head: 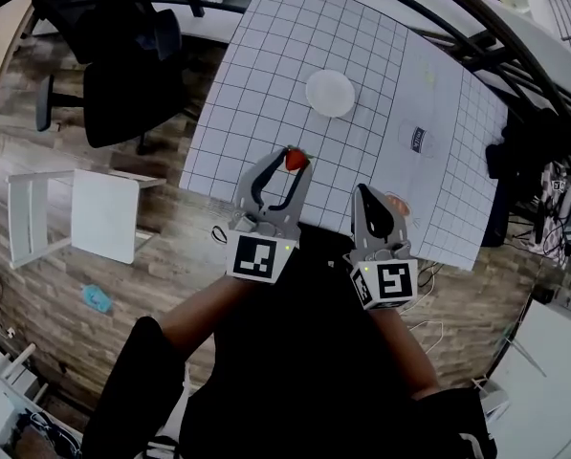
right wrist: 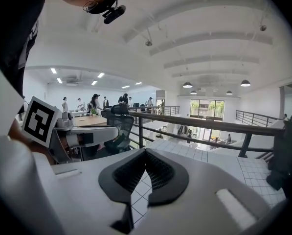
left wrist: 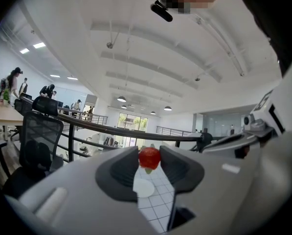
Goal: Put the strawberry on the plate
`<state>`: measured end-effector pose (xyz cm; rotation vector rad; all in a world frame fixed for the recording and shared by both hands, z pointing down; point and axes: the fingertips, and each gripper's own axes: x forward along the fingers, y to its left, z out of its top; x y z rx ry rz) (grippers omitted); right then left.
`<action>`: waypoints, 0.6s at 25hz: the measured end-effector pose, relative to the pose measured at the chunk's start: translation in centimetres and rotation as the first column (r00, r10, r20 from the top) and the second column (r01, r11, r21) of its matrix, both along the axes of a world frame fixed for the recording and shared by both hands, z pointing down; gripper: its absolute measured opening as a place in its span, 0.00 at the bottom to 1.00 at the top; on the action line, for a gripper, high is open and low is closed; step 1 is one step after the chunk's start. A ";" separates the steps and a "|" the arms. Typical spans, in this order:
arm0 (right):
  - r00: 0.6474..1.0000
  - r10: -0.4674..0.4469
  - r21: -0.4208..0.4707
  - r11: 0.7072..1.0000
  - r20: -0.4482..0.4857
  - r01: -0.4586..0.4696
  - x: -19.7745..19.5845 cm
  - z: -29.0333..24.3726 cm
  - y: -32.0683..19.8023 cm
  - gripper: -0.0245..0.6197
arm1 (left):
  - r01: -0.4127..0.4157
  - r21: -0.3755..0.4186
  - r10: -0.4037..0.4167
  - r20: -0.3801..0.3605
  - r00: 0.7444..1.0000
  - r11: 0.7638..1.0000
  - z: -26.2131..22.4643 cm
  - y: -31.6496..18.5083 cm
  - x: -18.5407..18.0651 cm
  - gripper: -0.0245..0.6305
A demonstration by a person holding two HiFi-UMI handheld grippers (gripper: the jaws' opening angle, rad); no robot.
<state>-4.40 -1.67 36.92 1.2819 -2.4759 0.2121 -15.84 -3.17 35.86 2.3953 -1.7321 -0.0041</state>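
The left claw [head: 296, 161] is pinching the strawberry [head: 296, 159] at the very tips of its jaws. It is hanging over the near part of the gridded mat [head: 266, 84], short of the white plate [head: 330, 93], which is lying farther out across the mat. The right claw [head: 364, 192] is hovering beside it with its jaws together on nothing. The hold is looking like the weak point. With only the outermost pads touching the round fruit, a jolt or a slight easing could be letting it slip and roll on the mat, perhaps off the near edge. A harder squeeze could be bruising it. Letting go early would be leaving it beside the plate rather than on it. The head view is giving the layout, showing the berry well apart from the plate. The left gripper view is showing the strawberry [left wrist: 149, 157] sitting high between the pads, with the plate [left wrist: 145, 187] showing low through the gap. The right gripper view is showing only its own pads [right wrist: 158, 173] meeting over the grid, with neither berry nor plate in sight.
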 end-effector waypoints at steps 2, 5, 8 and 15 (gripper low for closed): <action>1.000 -0.003 -0.010 1.000 0.006 0.003 -0.3 0.3 0.2 0.03 | 0.005 0.005 -0.005 0.021 1.000 1.000 0.6 0.2 -0.1 0.25; 0.999 -0.031 -0.018 0.999 0.015 0.031 -1.1 0.7 0.3 0.03 | 0.014 -0.012 -0.014 0.029 0.999 1.000 1.6 0.3 -0.3 0.25; 0.999 -0.037 -0.007 0.999 0.021 0.037 -1.0 0.4 0.0 0.03 | 0.015 -0.032 -0.015 0.027 1.000 0.999 2.3 0.0 0.0 0.25; 0.999 0.005 -0.010 1.000 0.046 -0.004 0.6 0.7 -1.5 0.03 | -0.038 -0.070 0.041 0.041 0.998 0.997 3.4 -2.5 2.4 0.25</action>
